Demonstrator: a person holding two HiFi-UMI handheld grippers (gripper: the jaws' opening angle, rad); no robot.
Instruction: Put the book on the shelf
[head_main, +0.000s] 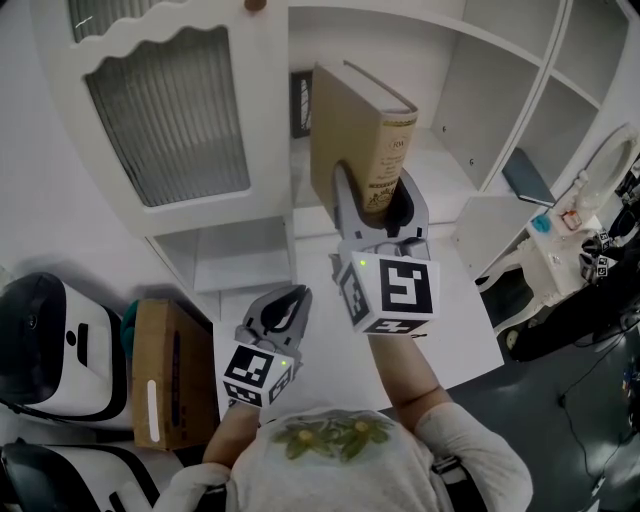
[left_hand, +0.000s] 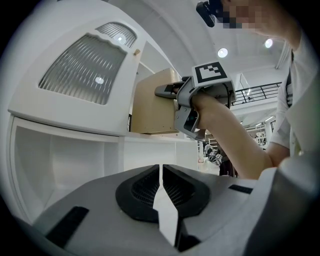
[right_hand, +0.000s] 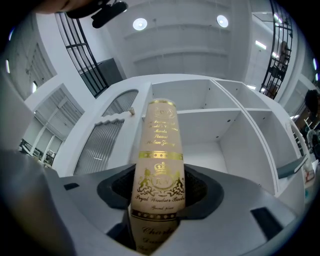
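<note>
A tan hardcover book (head_main: 350, 130) with a gold-printed spine (right_hand: 159, 165) stands upright in my right gripper (head_main: 375, 200), which is shut on its lower end. The book is held in front of the open white shelf compartment (head_main: 440, 120), its top near the shelf's upper edge. In the left gripper view the book (left_hand: 152, 107) shows from the side, level with the shelf board. My left gripper (head_main: 285, 305) hangs lower and to the left, shut with nothing between its jaws (left_hand: 161, 185).
The white cabinet has a ribbed-glass door (head_main: 170, 115) at the left and more open cubbies (head_main: 570, 110) at the right. A brown box (head_main: 170, 375) lies low left. A white chair (head_main: 570, 230) and black gear stand at the right.
</note>
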